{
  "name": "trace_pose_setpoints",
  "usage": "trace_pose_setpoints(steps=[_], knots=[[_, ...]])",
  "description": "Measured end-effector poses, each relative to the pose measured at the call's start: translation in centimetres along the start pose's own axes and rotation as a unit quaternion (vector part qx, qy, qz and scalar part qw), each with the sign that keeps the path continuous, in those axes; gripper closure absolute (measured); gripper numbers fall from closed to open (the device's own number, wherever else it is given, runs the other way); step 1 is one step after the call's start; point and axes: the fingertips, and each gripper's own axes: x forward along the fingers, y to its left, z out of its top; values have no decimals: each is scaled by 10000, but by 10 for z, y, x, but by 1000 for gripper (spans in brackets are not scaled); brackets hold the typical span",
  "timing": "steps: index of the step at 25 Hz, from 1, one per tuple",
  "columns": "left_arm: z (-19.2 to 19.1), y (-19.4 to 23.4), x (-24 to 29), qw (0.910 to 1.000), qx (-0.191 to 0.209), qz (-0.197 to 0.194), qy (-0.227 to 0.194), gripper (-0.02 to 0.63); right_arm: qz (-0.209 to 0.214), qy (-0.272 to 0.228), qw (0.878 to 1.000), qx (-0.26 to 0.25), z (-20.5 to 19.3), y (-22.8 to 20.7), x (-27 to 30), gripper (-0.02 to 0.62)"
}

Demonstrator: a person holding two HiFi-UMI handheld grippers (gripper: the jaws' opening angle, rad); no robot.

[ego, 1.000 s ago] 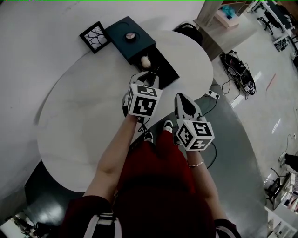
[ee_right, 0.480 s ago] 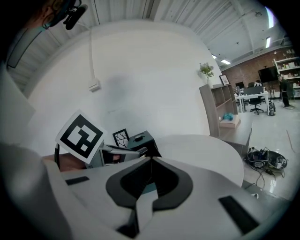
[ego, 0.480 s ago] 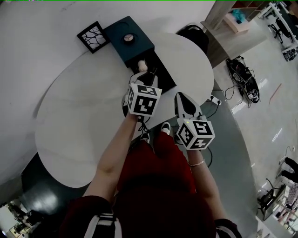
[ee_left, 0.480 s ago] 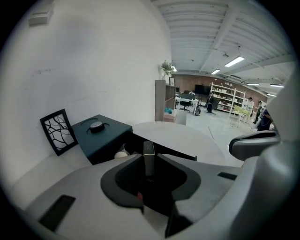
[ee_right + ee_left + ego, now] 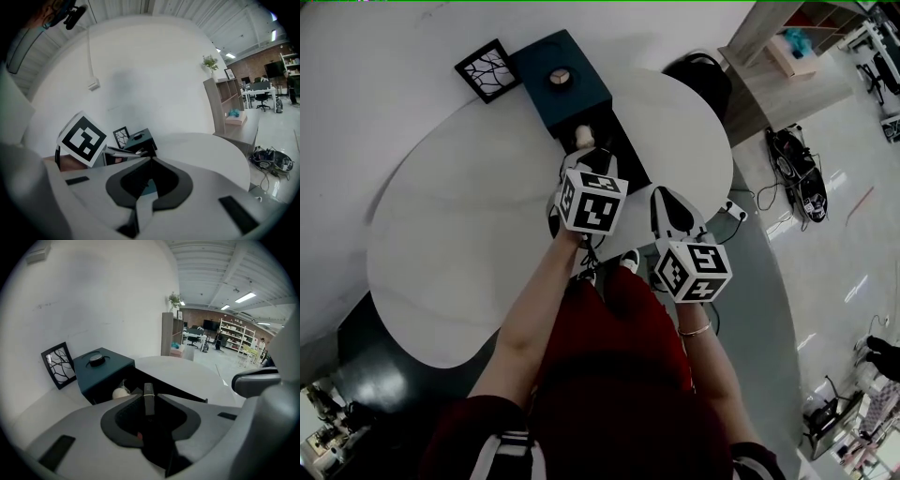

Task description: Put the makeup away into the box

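Observation:
A dark teal box point(image 5: 577, 89) stands at the far side of the white oval table point(image 5: 459, 234), its drawer point(image 5: 623, 150) pulled out toward me. A beige makeup sponge point(image 5: 582, 137) lies in the drawer and also shows in the left gripper view as the sponge point(image 5: 121, 392). My left gripper point(image 5: 596, 161) hovers over the drawer's near part, shut on a slim black makeup stick point(image 5: 148, 399) that points at the box point(image 5: 101, 369). My right gripper point(image 5: 662, 201) hangs to the right of the drawer above the table edge, its tips together and nothing between them.
A small framed branch picture point(image 5: 488, 71) leans on the wall left of the box. A round knob point(image 5: 559, 77) sits on the box lid. A wooden shelf unit point(image 5: 787, 42) and tangled cables point(image 5: 797, 169) are on the floor at right.
My left gripper with the black stick has moved closer to the open drawer and the sponge. My right gripper has drifted forward beside it.

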Motion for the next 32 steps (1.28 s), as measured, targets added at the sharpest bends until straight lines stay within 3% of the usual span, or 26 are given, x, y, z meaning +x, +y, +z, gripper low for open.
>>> trace_pose_setpoints(steps=[11,32], knots=[[-1,5,13,9996,-47,221,190,494,233,129,9996,-3,3,-6,14,580],[-4,2,32,9944,639,496,678,494,275,262,9992,95,5,-19,28,580]])
